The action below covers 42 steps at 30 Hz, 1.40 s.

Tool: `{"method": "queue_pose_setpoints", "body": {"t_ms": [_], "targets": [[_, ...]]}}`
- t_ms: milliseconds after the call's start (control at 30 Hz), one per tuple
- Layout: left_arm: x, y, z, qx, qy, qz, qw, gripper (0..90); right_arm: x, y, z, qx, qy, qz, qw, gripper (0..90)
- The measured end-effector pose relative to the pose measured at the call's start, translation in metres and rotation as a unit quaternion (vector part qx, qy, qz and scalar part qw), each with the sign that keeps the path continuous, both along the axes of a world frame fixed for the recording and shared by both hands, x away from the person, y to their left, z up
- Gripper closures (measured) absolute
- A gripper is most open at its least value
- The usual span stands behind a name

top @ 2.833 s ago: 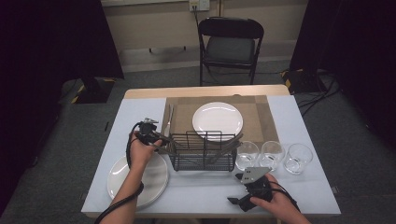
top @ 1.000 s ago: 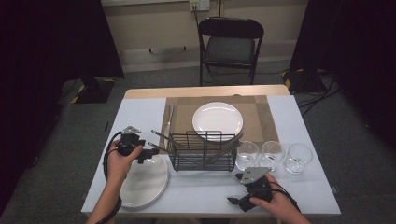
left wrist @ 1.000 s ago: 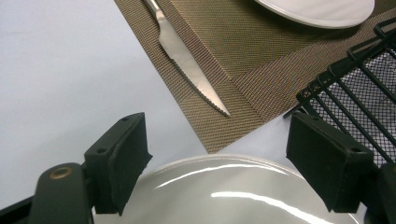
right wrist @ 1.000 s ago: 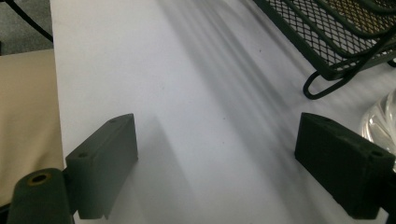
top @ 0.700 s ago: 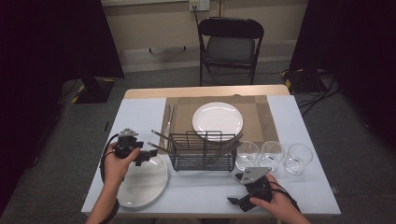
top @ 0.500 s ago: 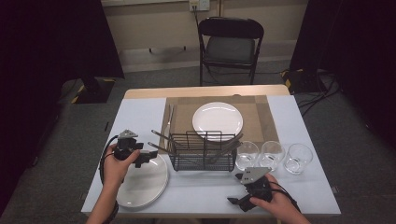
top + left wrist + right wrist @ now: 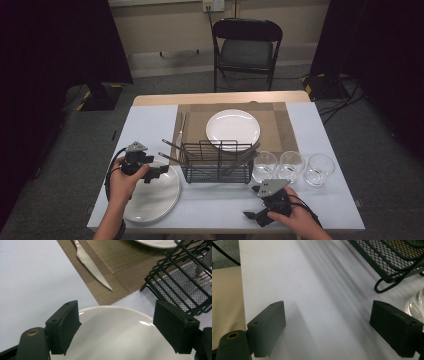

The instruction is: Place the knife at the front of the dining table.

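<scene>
The left gripper point(image 7: 150, 170) — jaws spread wide, gripping nothing — hovered over the far rim of the round white ceramic plate point(image 7: 155, 200), which lay at the table's near-left corner beside the black wire basket point(image 7: 217, 162). The right gripper point(image 7: 260, 202) rested wide open on the white tabletop point(image 7: 312, 290).

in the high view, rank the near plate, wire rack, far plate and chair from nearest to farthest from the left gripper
1. near plate, directly under the left gripper
2. wire rack, just to its right
3. far plate, on the mat beyond the rack
4. chair, past the table's far edge
</scene>
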<state>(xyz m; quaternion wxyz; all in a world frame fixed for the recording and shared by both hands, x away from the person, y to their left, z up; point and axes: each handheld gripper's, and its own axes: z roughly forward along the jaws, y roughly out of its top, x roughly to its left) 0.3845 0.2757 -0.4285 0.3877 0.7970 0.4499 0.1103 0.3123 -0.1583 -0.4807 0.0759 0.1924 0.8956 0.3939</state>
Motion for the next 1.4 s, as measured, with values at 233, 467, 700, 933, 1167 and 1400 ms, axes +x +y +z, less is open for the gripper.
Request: {"method": "queue_pose_setpoints", "body": {"t_ms": [233, 467, 700, 933, 1167, 1400], "targets": [[-0.004, 0.002, 0.0, 0.0, -0.003, -0.004, 1.0, 20.7, 0.0, 0.0, 0.0, 0.0, 0.0, 0.0, 1.0, 11.8], [-0.009, 0.005, -0.001, -0.003, -0.002, -0.01, 0.9999, 20.2, 0.0, 0.0, 0.0, 0.0, 0.0, 0.0, 1.0, 11.9], [-0.013, 0.008, 0.0, -0.001, -0.004, -0.01, 0.9999, 19.9, 0.0, 0.0, 0.0, 0.0, 0.0, 0.0, 1.0, 11.9], [-0.019, 0.011, 0.002, -0.011, -0.002, -0.01, 0.9999, 19.4, 0.0, 0.0, 0.0, 0.0, 0.001, 0.0, 1.0, 11.9], [-0.023, 0.014, 0.001, -0.018, -0.001, -0.014, 0.9997, 18.8, 0.0, 0.0, 0.0, 0.0, 0.001, 0.0, 1.0, 11.9], [-0.029, 0.016, 0.002, -0.006, -0.004, -0.016, 0.9998, 18.6, 0.0, 0.0, 0.0, 0.0, 0.0, 0.0, 1.0, 11.9]]}}
